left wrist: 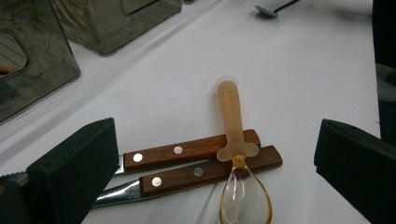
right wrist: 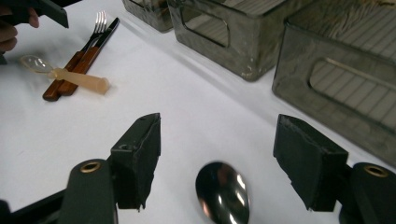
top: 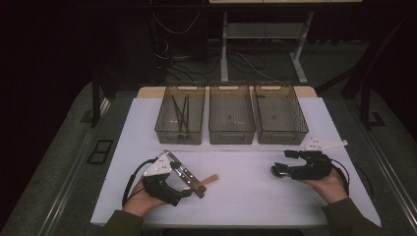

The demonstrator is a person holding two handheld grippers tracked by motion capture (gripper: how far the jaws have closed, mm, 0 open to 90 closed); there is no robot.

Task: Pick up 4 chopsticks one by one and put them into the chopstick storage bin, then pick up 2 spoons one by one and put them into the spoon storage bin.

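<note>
**Open jaws over a metal spoon**

A metal spoon (right wrist: 222, 192) is seen on the white table (top: 246, 191), between the wide-open jaws of the right gripper (right wrist: 217, 161); nothing is gripped, and contact apparently is lacking. The left gripper (left wrist: 210, 163), also open, is held over an amber spoon (left wrist: 236, 154) lying across two wooden-handled utensils (left wrist: 196, 163). Three bins (top: 231, 118) are set behind.

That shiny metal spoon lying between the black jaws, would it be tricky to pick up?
Probably a bit. The metal spoon looks polished, so it may slip between the pads. It lies flat on the white table, leaving little to grip. It looks stiff, unlikely to bend.
</note>
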